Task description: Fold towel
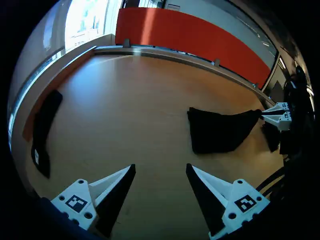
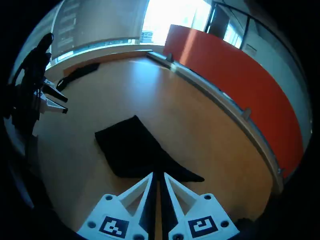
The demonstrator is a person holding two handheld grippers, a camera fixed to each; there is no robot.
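In the left gripper view, the left gripper (image 1: pixel 160 170) is seen at the bottom with its two fingers spread wide apart and nothing held between them. Bare wood of the table (image 1: pixel 132 104) lies under the gap. The towel (image 1: pixel 218 132), black and partly doubled over, is laid flat on the table to the right of centre. Its far right corner is drawn out to a point and is pinched by the right gripper (image 1: pixel 263 114), which is seen at the right edge. A second dark cloth (image 1: pixel 44 132) is stretched along the table's left side, well apart from the towel. An orange panel (image 1: pixel 192 36) is set behind the table's far rim, and a bright window (image 1: pixel 86 20) is seen at the upper left.

In the right gripper view, the right gripper's fingers are pressed together, with the near corner of the towel caught at their tips. The rest of the towel is spread on the table just beyond. The left gripper is seen far off at the left edge, its fingers apart, with the dark cloth lying beyond it near the table's far rim.
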